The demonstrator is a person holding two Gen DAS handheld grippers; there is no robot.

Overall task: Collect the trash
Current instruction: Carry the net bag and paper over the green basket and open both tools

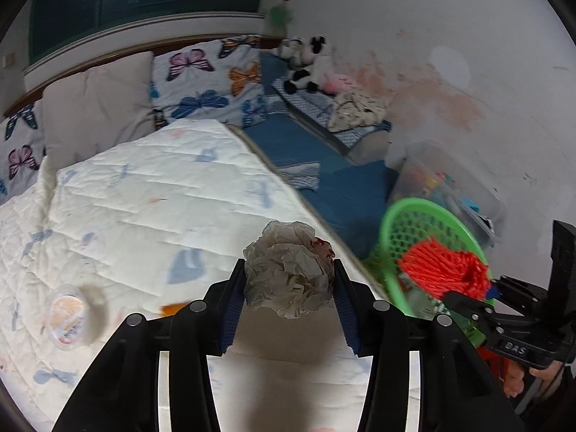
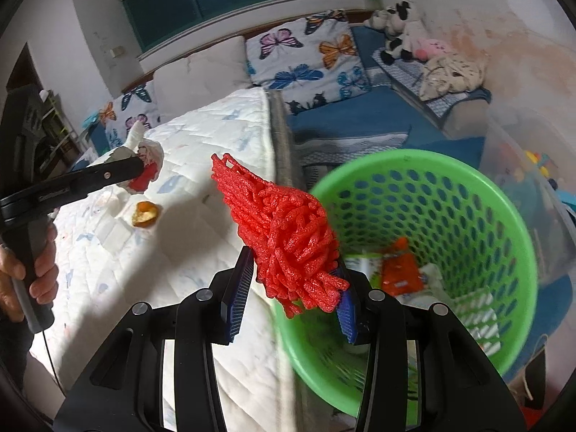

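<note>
A: Item one, left gripper (image 1: 289, 280)?
B: Fingers clamped on a crumpled paper wad (image 1: 289, 270), white with red print, held above the quilted mattress (image 1: 144, 194).
A: Item two, right gripper (image 2: 293, 284)?
B: Fingers clenched on a red foam net sleeve (image 2: 280, 230), held at the mattress edge, just beside the green perforated basket (image 2: 468, 194).
A: Basket contents?
B: An orange wrapper (image 2: 399, 266) and pale scraps, blurred.
A: Left on the mattress?
B: An orange peel piece (image 2: 145, 213) and a small lidded plastic cup (image 1: 70, 315), both well apart from the basket.
</note>
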